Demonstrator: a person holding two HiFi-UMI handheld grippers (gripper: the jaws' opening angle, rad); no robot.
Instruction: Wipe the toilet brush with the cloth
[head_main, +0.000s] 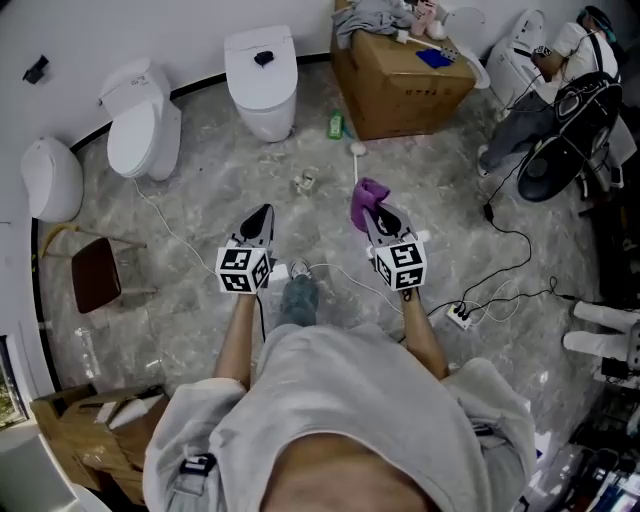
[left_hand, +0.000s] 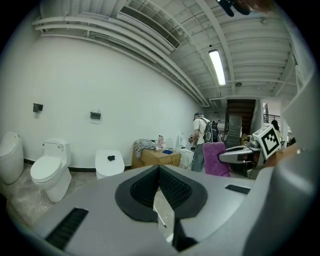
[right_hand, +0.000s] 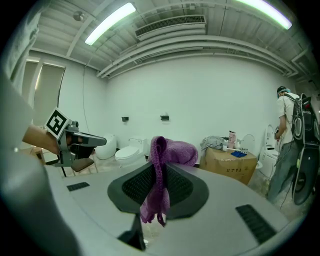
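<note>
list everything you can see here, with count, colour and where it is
toilets: three, white, along the far wall
cardboard box: one, brown, right of the toilets, clutter on top
bottle: one, green, on the floor beside the box
chair: one, brown seat, left floor
power strip: one, white, right floor
person: one, far right
cloth: one, purple, clamped in the right hand-held gripper
left hand-held gripper: grey, jaws shut, empty
</note>
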